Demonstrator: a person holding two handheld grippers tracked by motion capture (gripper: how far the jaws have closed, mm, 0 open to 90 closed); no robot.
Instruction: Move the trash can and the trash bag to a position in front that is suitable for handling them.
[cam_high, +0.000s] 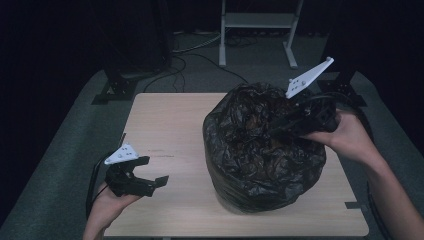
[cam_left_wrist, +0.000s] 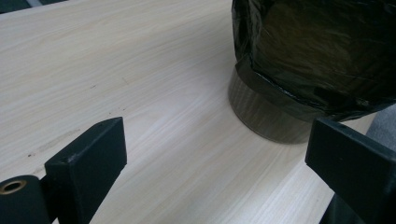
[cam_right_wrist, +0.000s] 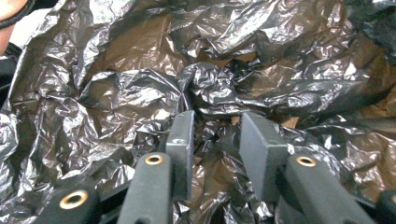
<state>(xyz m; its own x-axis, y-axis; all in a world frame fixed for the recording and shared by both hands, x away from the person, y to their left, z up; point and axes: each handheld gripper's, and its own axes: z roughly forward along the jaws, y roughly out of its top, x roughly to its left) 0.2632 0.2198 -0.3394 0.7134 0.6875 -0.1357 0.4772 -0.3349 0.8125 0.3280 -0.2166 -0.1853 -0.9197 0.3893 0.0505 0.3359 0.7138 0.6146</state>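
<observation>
Bin liner (cam_high: 260, 150), black, glossy, crumpled over its round bin

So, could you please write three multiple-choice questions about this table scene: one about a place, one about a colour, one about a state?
1. Where on the table does the bin with the bag stand?
A. right half
B. left edge
C. near left corner

2. What colour is the bag?
A. white
B. black
C. blue

3. How do the left gripper jaws stand?
A. shut on the bag
B. shut on nothing
C. open, nothing between

Key: 1 A, the high view shows it right of centre. 2 B, glossy black plastic. 3 C, only bare wood lies between them.
</observation>
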